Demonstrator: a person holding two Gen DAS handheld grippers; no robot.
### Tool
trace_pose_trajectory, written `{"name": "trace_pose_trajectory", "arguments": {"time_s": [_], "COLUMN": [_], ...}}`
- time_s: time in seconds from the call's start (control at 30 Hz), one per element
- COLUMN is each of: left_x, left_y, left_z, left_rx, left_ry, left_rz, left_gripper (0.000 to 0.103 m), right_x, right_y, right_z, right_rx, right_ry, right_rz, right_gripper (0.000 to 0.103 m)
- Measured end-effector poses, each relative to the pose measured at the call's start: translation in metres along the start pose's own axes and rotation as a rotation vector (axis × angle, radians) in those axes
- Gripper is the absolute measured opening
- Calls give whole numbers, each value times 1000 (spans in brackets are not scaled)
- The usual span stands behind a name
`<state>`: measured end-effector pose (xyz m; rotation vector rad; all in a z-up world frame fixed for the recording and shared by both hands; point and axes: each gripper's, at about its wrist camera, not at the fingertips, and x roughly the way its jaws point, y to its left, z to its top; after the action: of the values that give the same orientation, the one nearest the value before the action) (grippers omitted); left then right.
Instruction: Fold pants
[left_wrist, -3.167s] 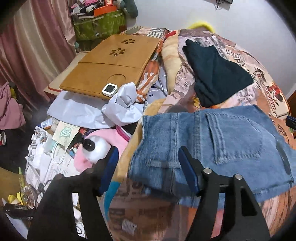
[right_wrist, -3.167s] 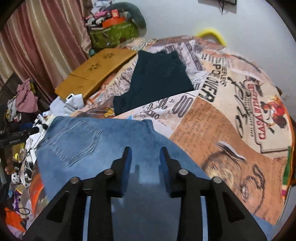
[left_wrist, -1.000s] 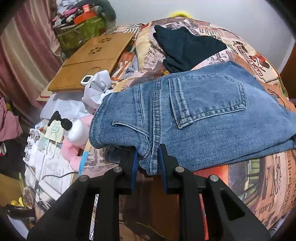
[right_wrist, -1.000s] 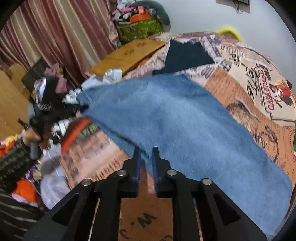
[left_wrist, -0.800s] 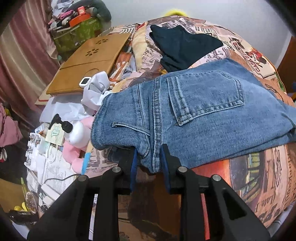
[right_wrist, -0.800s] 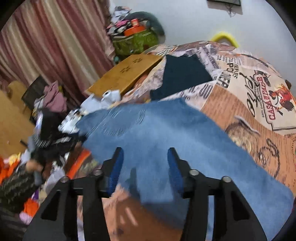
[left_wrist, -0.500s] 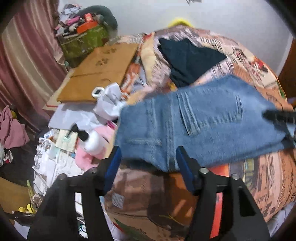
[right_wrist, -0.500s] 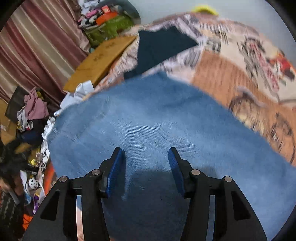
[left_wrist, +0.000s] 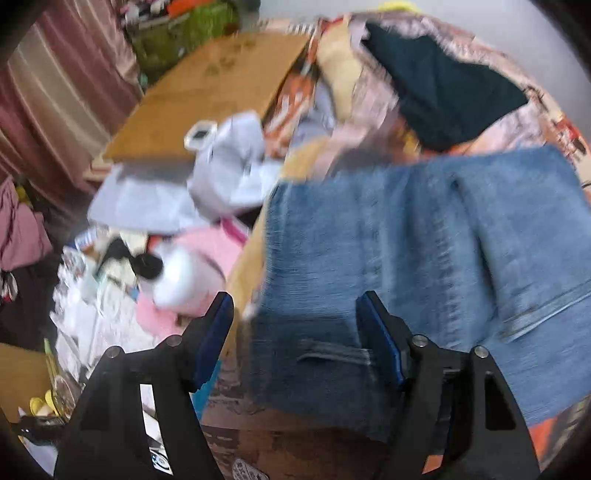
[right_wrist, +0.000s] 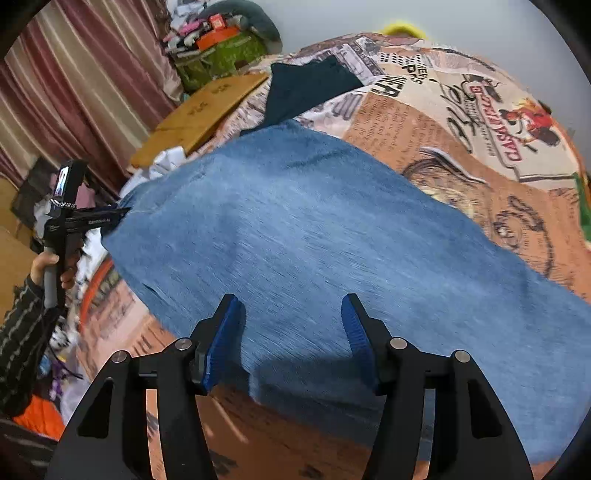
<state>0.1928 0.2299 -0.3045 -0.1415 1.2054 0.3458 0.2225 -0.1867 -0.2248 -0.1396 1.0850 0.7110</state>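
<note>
Blue denim pants (left_wrist: 424, 258) lie spread on the printed bedspread (right_wrist: 461, 122). In the left wrist view their waistband end with a belt loop lies between the fingers of my left gripper (left_wrist: 295, 325), which is open and empty at the bed's near edge. In the right wrist view the pants (right_wrist: 314, 236) stretch across the bed. My right gripper (right_wrist: 291, 332) is open, its blue pads over the near edge of the denim. The left gripper's handle (right_wrist: 70, 218) shows at the pants' far left end.
A folded dark garment (left_wrist: 439, 96) lies further back on the bed. A wooden board (left_wrist: 218, 92) and white plastic wrapping (left_wrist: 229, 170) sit to the left. A white pump bottle (left_wrist: 177, 277), pink cloth and clutter cover the floor. Curtains (right_wrist: 74, 85) hang on the left.
Both grippers were shut on the pants' near edge a second ago; both have opened and let go. The pants now lie flat on the bed. The left view is blurred from motion.
</note>
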Motion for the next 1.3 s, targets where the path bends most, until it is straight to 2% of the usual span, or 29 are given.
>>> {"name": "trace_pose_trajectory", "arguments": {"time_s": [0.13, 0.27, 0.53, 0.7, 0.73, 0.77, 0.8, 0.97, 1.0, 1.03, 1.07, 1.1, 1.13, 1.2, 1.27, 1.3], "left_x": [1, 2, 4, 11, 12, 13, 14, 15, 15, 14, 11, 8, 5, -3, -11, -17], "left_y": [17, 18, 12, 15, 16, 16, 16, 14, 15, 17, 18, 20, 21, 22, 18, 14], "left_z": [-10, -12, -11, -10, -10, -9, -9, -9, -9, -9, -10, -11, -11, -11, -9, -7], "left_rx": [-58, -54, -17, -29, -31, -31, -28, -14, -19, -24, -30, -34, -34, -22, -1, 9], "left_ry": [-10, -13, -30, -29, -29, -30, -34, -51, -50, -50, -53, -59, -65, -69, -69, -80], "left_rz": [-38, -36, 6, 3, 2, 3, 8, 54, 66, 85, 108, 126, 129, 126, 110, 98], "left_gripper": [81, 84, 85, 89, 89, 89, 89, 90, 90, 90, 89, 87, 85, 84, 84, 84], "right_x": [-8, -5, 56, 104, 112, 123, 127, 132, 130, 128, 123, 116, 105, 87, 71, 66], "right_y": [-7, -4, 13, 3, 1, -4, -6, -8, -7, -5, -5, -6, -13, -26, -33, -33], "right_z": [14, 51, 132, 162, 164, 167, 166, 165, 166, 167, 168, 168, 167, 163, 152, 147], "right_rx": [3, -34, -85, -31, -14, 11, 23, 16, 5, -12, -37, -53, -25, 49, 98, 105], "right_ry": [-6, -57, -65, -22, -8, 9, 18, 4, -8, -25, -56, -88, -108, -103, -53, -41], "right_rz": [-2, -8, 7, 23, 25, 36, 49, 39, 1, -55, -177, -235, -238, -144, -51, -32], "right_gripper": [54, 54, 53, 43, 35, 23, 18, 9, 8, 0, 1, 1, 1, 2, 5, 7]}}
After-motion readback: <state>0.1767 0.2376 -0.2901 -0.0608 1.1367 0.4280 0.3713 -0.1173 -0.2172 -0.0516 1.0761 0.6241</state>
